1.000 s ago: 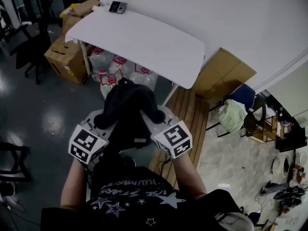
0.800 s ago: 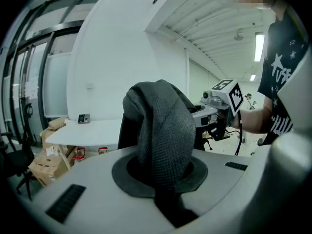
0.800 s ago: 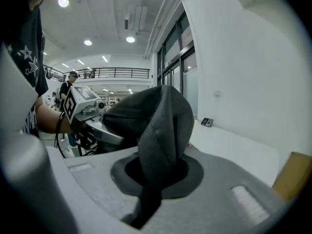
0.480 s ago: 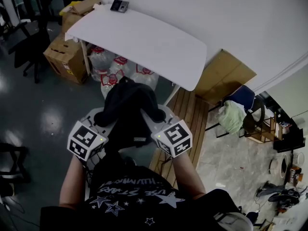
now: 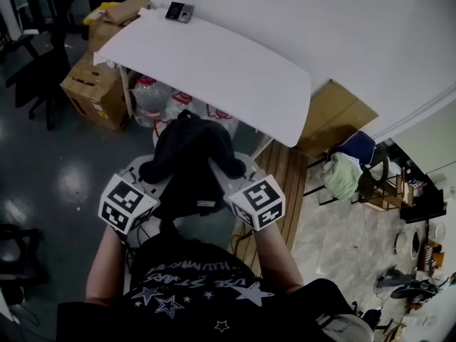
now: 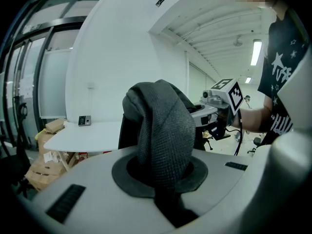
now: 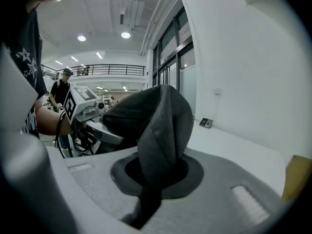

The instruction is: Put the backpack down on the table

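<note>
Backpack point(image 5: 189, 159), black, is held in the air just short of the surface's point(image 5: 214, 63) near edge, not touching it. Left tongs point(image 6: 163, 177) pinch one grey strap fold; right tongs point(image 7: 156, 179) pinch another on the backpack's other side. The surface's white top lies open, with a small device point(image 5: 179, 11) at its far corner. Cardboard boxes point(image 5: 96, 87) crowd its left end. A wall runs along its far edge.

Black short-sleeved T-shirt point(image 5: 196, 291) printed with white stars and lettering, left gripper point(image 5: 151, 177) and right gripper point(image 5: 231, 171) in pale grey moulded shells, left cube point(image 5: 127, 206) and right cube point(image 5: 258, 204) faced with black-and-white square markers, black cable point(image 6: 239, 140) at the right wrist.
</note>
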`<state>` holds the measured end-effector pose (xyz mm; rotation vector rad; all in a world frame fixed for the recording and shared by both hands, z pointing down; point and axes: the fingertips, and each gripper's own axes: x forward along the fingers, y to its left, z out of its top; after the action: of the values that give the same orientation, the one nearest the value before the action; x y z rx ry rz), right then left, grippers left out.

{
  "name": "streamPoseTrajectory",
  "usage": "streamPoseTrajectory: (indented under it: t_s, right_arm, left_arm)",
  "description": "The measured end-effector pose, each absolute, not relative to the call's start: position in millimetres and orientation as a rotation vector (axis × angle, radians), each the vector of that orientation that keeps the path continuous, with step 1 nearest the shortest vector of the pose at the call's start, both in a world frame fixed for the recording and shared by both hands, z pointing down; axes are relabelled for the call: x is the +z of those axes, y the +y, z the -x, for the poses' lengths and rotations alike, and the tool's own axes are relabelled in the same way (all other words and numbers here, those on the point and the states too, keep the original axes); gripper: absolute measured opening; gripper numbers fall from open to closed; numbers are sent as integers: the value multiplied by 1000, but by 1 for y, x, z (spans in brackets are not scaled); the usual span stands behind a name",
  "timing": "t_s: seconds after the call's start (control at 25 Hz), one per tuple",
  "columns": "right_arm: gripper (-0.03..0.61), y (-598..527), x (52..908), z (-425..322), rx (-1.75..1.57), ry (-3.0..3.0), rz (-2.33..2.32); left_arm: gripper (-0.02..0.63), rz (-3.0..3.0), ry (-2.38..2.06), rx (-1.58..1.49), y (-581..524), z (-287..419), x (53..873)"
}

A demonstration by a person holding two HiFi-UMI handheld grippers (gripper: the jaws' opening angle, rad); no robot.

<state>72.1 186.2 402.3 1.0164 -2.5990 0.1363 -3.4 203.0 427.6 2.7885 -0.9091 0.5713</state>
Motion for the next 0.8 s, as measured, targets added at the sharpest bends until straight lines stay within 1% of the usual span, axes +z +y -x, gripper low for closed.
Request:
streamPoseTrajectory:
  t_s: [0.36,0.52,0.8]
  right_arm:
    - [23,129,383,-14,76,-2590,-1086]
    - [23,106,377,-5,64,-2579,-1120]
    - [23,83,385,9,66,-2546,-1134]
  left_arm:
    - [51,-2888,-853,578,141,63,408]
    - [51,-2945,-792,614,115,71,401]
    - [51,-2930,-780,564,92,84,411]
